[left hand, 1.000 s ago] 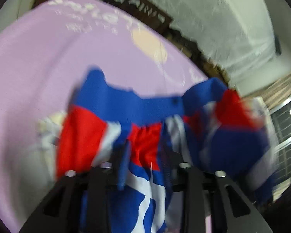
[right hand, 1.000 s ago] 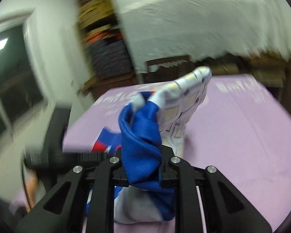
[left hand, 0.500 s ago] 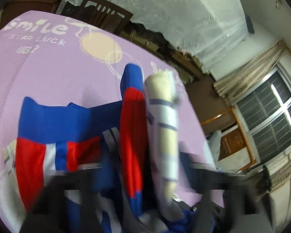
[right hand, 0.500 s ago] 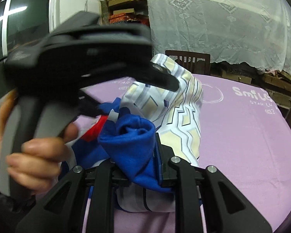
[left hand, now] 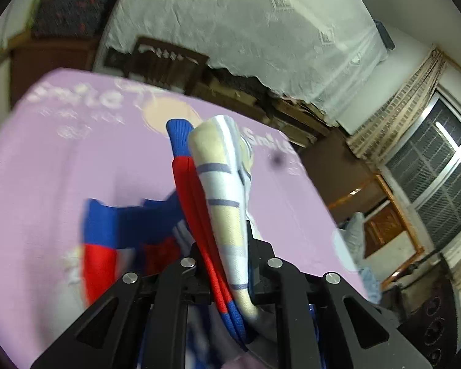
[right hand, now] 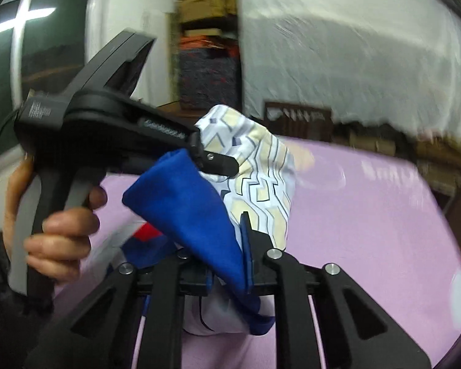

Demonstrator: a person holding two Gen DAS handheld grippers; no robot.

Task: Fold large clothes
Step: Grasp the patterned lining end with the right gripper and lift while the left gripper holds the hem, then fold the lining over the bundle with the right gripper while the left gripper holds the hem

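Observation:
A large garment (left hand: 221, 190) in blue, red and white with a cream geometric print hangs bunched over a purple table (left hand: 46, 160). My left gripper (left hand: 227, 255) is shut on a fold of it, red and cream cloth standing up between the fingers. My right gripper (right hand: 227, 261) is shut on a blue fold of the same garment (right hand: 199, 209). In the right wrist view the left gripper's black body (right hand: 107, 135) and the hand holding it sit just left of the cloth, very near. Part of the garment lies on the table (left hand: 107, 233).
The purple table cover (right hand: 368, 215) carries printed lettering (left hand: 76, 98) and a cream circle. A dark wooden chair (left hand: 166, 61) stands behind the table under a white draped sheet (left hand: 246, 24). Windows (left hand: 439, 166) and stacked shelves (right hand: 209, 58) line the room.
Both grippers have lifted the garment and come close together. The left gripper's cloth has gone from spread wide to a narrow upright fold. The left hand has swung into the right wrist view.

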